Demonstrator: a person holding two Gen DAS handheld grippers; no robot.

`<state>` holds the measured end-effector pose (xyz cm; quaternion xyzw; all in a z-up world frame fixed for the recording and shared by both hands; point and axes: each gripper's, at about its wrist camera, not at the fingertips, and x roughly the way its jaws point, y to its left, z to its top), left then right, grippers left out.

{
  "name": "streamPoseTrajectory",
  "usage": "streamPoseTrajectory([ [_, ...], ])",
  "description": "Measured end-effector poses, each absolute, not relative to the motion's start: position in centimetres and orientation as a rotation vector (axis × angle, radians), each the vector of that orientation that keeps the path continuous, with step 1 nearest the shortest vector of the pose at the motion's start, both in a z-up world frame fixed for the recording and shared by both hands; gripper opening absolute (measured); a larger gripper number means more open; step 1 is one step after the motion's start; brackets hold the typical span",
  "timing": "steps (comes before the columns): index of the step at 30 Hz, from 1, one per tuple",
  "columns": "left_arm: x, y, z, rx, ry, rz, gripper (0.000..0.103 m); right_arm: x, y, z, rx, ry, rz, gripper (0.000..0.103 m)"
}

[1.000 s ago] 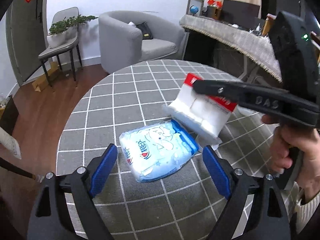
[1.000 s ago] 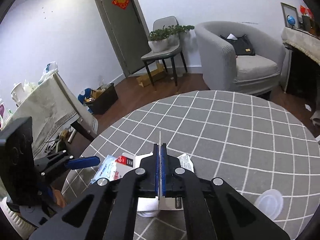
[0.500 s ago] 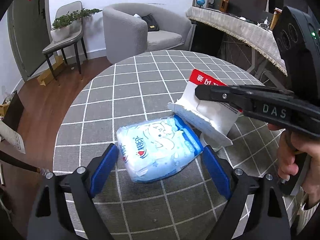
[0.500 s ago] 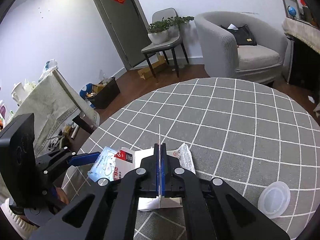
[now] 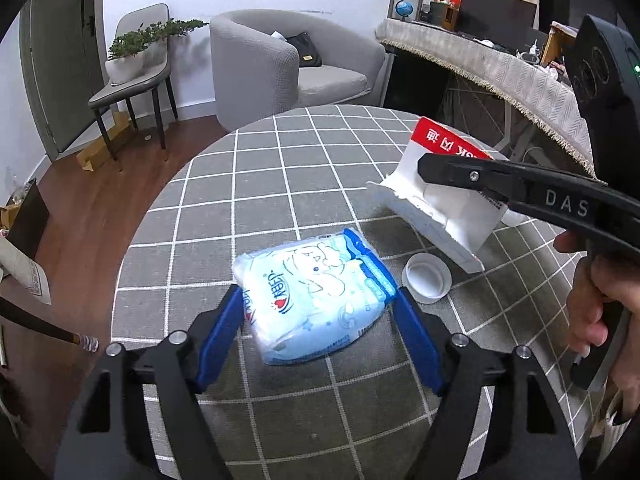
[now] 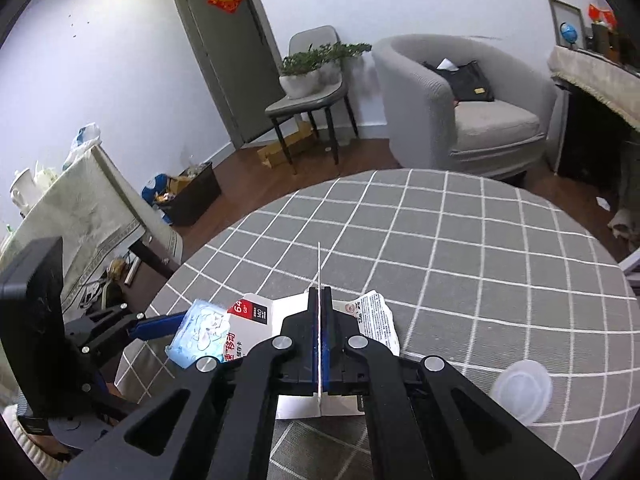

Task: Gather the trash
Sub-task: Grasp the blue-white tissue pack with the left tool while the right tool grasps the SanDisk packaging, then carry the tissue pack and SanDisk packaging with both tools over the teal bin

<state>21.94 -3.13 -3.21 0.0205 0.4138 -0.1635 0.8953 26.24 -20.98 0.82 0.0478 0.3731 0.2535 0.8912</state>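
A light blue tissue pack (image 5: 316,292) lies on the round grey checked table (image 5: 280,168). My left gripper (image 5: 320,316) is open, with its blue pads on either side of the pack's near end. My right gripper (image 6: 320,320) is shut on a torn white and red card package (image 5: 444,196) and holds it tilted above the table, to the right of the pack. The pack also shows in the right wrist view (image 6: 200,330), beside the package (image 6: 256,320). A white plastic lid (image 5: 427,278) lies just right of the pack.
A second white lid (image 6: 522,392) lies on the table at the right in the right wrist view. Beyond the table stand a grey armchair (image 5: 280,68), a chair with a plant (image 5: 132,76) and a cloth-covered desk (image 5: 500,68). A dark bin (image 6: 192,196) stands on the wood floor.
My left gripper has moved forward, so the tissue pack now sits between its pads. My right gripper has carried the card package up and to the right, uncovering the white lid.
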Motion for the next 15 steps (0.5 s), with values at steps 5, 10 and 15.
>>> streamPoseTrajectory([
  [5, 21.3, -2.8, -3.1, 0.042, 0.846, -0.335, 0.072, 25.5, -20.8, 1.7, 0.095, 0.75, 0.525, 0.001],
  [10, 20.5, -2.0, -2.6, 0.014, 0.823, -0.323, 0.072, 24.9, -20.8, 2.4, 0.097, 0.744, 0.521, 0.001],
  [15, 19.3, -1.6, -2.1, 0.005, 0.804, -0.318, 0.072, 23.8, -20.5, 3.0, 0.099, 0.732, 0.521, 0.001],
])
